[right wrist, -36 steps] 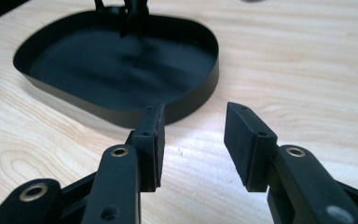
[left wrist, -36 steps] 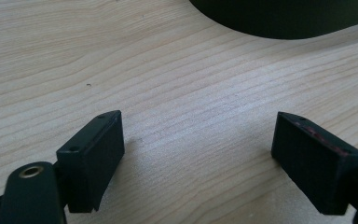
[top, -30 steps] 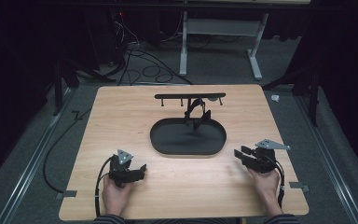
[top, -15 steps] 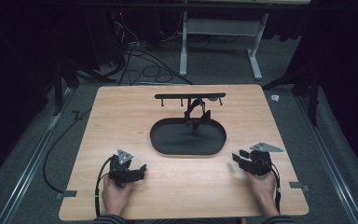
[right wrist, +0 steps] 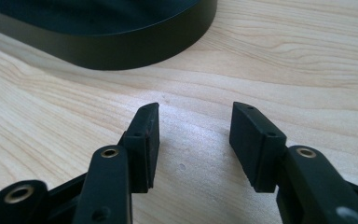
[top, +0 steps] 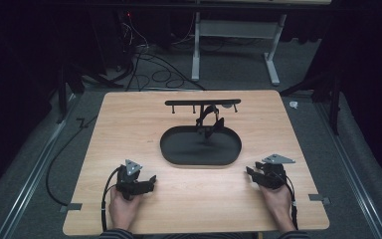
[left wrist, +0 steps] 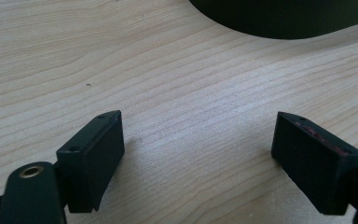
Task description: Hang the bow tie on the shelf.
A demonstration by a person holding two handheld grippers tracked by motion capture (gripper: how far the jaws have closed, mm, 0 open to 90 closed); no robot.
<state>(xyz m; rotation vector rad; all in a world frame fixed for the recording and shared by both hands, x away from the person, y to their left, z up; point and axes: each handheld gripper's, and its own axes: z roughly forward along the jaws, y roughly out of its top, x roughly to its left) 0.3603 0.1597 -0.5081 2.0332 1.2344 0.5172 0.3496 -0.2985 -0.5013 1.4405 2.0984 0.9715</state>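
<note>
Both grippers sit low on the tabletop point(top: 104, 129), nothing between the jaws. Left gripper point(left wrist: 198, 154) is spread wide – the black tray point(top: 200, 145) is well ahead of its jaws, off to their right. Right gripper point(right wrist: 193, 142) has just been opening, empty too – tray near, ahead-left of its jaws.

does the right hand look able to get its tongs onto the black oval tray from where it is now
Probably yes. The right tongs are open with nothing between them, and bare wooden table lies between them and the near rim of the black oval tray. Nothing stands in the way.
</note>
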